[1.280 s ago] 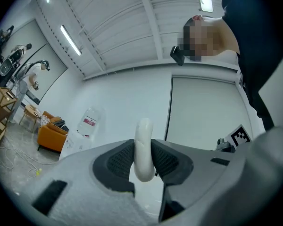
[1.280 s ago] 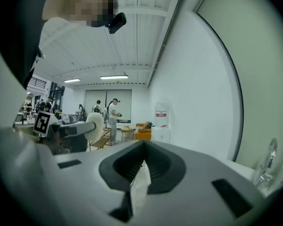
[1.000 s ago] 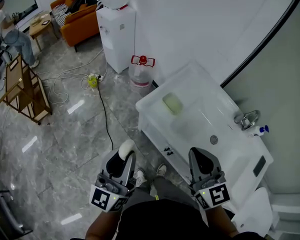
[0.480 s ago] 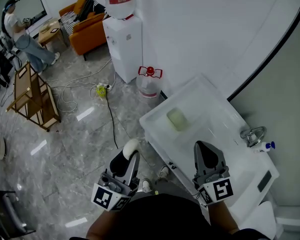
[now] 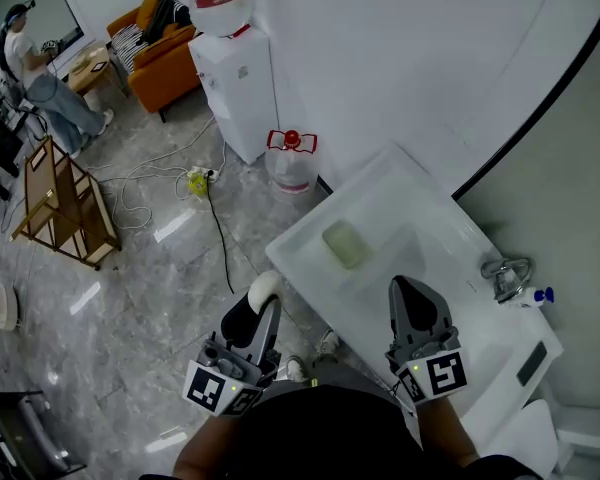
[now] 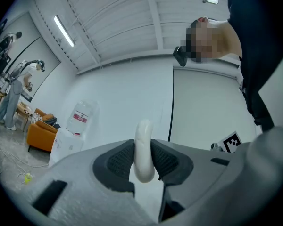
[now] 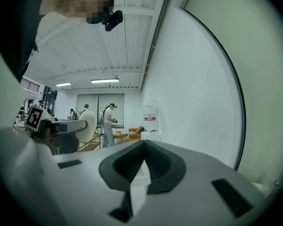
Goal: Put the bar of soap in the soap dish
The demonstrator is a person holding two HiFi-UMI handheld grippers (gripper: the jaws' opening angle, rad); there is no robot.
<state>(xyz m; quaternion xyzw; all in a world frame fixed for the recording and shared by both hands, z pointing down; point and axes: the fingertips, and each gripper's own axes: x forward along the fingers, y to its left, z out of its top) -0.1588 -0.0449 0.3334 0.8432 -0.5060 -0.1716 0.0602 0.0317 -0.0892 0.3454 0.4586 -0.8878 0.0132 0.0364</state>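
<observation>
**Soap in my left claw, dish on the sink**

My left claw (image 6: 144,155) is narrow. Its two dark pads press on the flat sides of the white soap (image 6: 144,145), which stands on edge between them, and its rounded end pokes up past the tips. In the head view this claw sits low and left of centre. The soap shows there as a pale knob at its tip, over the grey floor (image 5: 150,268) and just beside the near edge of the sink (image 5: 298,230).

My right claw (image 7: 144,147) is closed with nothing in it, the pad tips meeting. In the head view it is at the lower right, over the sink's white top.

The pale green dish (image 5: 345,244) lies on the left end of the sink, near the middle of the frame. It is apart from both claws and above them in the picture. A tap (image 5: 507,273) stands at the right edge of the sink.

At the upper left of the head view are a cooler (image 5: 235,68), an orange sofa (image 5: 160,48) and a person (image 5: 40,78) standing.
</observation>
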